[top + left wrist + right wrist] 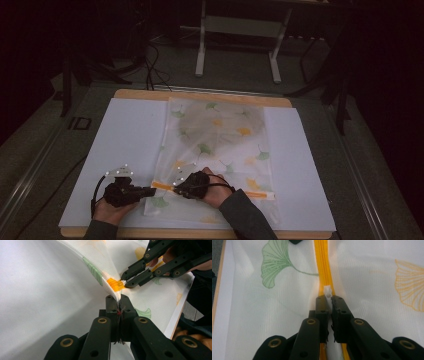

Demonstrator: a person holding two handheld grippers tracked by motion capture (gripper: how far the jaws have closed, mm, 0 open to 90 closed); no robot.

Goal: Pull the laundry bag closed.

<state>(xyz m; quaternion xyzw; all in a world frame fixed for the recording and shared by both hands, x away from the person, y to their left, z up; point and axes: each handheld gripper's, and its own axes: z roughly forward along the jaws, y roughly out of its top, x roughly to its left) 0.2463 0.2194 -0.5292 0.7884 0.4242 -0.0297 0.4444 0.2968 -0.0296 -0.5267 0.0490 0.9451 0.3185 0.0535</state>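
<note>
1. Two tools work at the near edge of a white mesh laundry bag printed with green and orange ginkgo leaves (216, 145), which lies flat in the middle of a white sheet (125, 135) covering the wooden desk (200, 95).
2. The left tool (119, 299) has its jaws pressed together on a pinched fold of the bag's fabric, just beside the end of the orange zipper (323, 267); in the high view this left tool (150, 190) sits at the bag's near left corner.
3. The right tool (329, 298) is clamped on the small white zipper pull (328, 291), its jaws nearly meeting around it; in the high view it (176, 186) lies over the zipper line, close to the left tool.
4. The zipper runs along the bag's near edge, level with both tools, and in the right gripper view its orange tape stretches straight away from the pull.
5. In the left gripper view the fabric rises in a taut ridge from the left tool's jaws, and the right tool (124, 282) nips the pull just beyond it.
</note>
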